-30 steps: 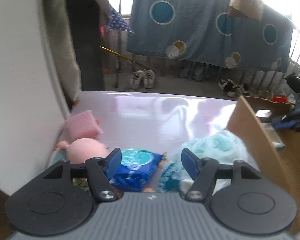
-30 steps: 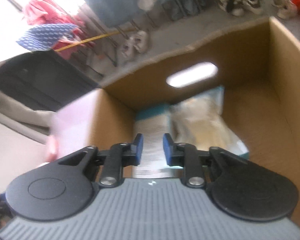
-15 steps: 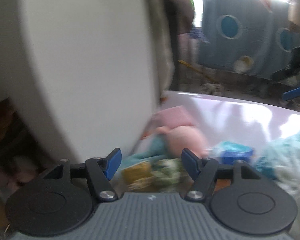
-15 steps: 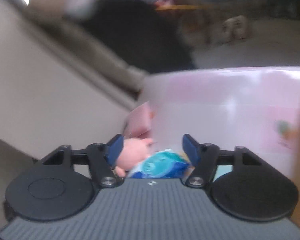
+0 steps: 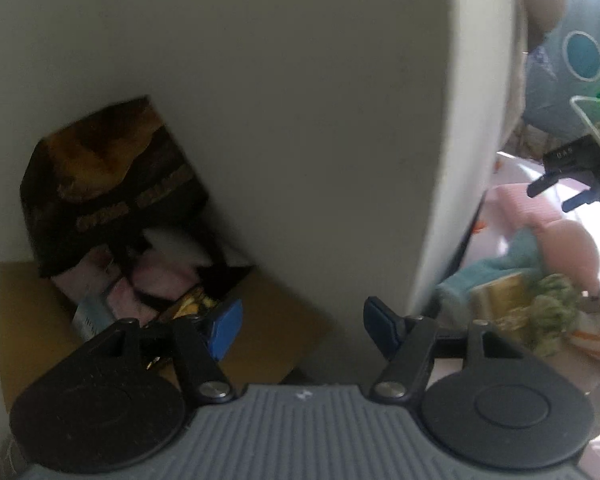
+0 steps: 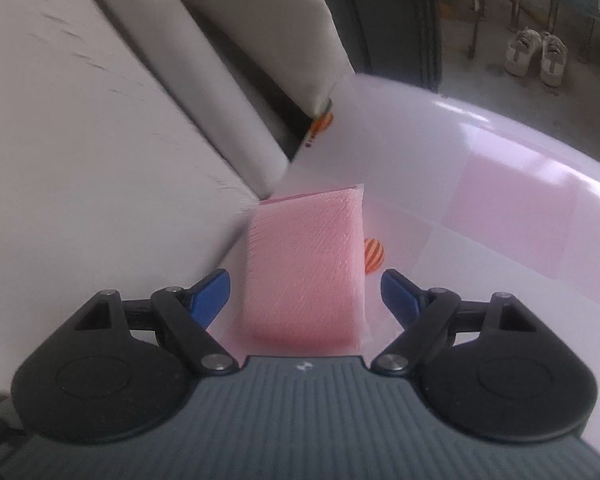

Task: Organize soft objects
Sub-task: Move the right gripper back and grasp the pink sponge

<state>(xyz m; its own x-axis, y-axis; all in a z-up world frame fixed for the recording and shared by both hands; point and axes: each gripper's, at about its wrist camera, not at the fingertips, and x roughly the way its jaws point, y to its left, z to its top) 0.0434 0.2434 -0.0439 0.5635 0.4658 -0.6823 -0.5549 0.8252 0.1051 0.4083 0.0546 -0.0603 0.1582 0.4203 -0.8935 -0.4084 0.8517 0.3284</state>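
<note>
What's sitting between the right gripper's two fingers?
A pink mesh-wrapped sponge on the table, seen in the right wrist view; the right gripper is opening, pads clear.

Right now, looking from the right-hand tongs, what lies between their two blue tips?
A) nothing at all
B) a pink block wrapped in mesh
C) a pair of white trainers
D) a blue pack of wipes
B: the pink mesh-wrapped block lies on the pale tabletop between the blue tips of the right tongs, which are opening and do not touch it.
</note>
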